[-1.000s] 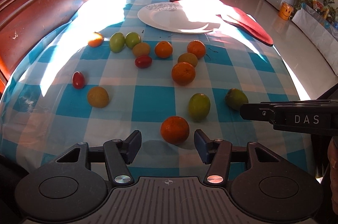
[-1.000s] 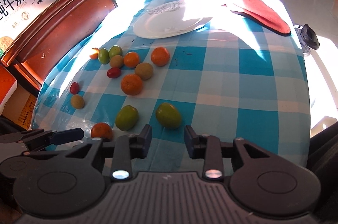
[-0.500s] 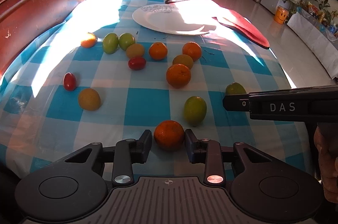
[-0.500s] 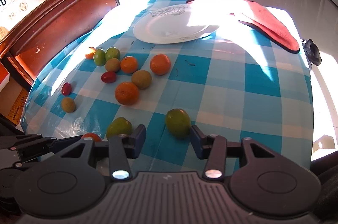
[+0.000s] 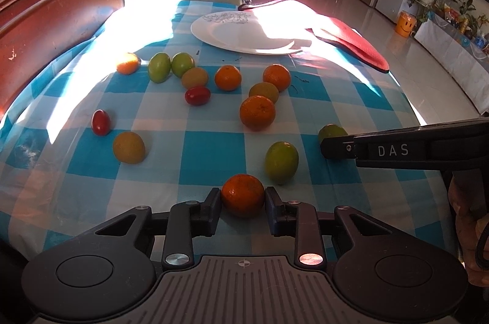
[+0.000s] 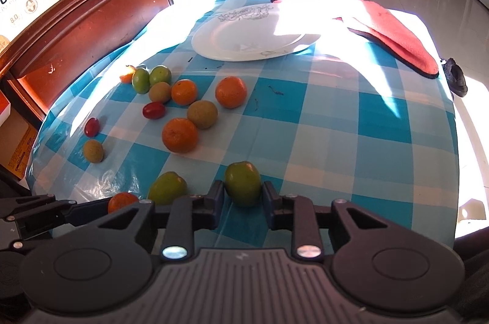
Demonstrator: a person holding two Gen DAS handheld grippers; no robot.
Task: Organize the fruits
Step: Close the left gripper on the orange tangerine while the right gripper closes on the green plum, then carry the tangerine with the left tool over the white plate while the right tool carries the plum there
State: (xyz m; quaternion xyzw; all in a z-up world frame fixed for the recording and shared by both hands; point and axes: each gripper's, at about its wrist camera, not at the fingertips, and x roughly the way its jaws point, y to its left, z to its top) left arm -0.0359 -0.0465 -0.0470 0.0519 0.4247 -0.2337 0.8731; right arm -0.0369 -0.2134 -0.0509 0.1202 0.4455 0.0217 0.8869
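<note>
Left wrist: orange between claw tips.

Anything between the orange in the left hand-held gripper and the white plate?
Yes. The orange sits between the left hand-held gripper fingers, and loose fruit lies on the tablecloth along the line to the white plate: a larger orange, a yellow-green fruit behind it, two more oranges beyond. Lifting over them looks clear.

Left gripper clamps an orange; right gripper, at its 3 o'clock, clamps a green fruit.
</note>
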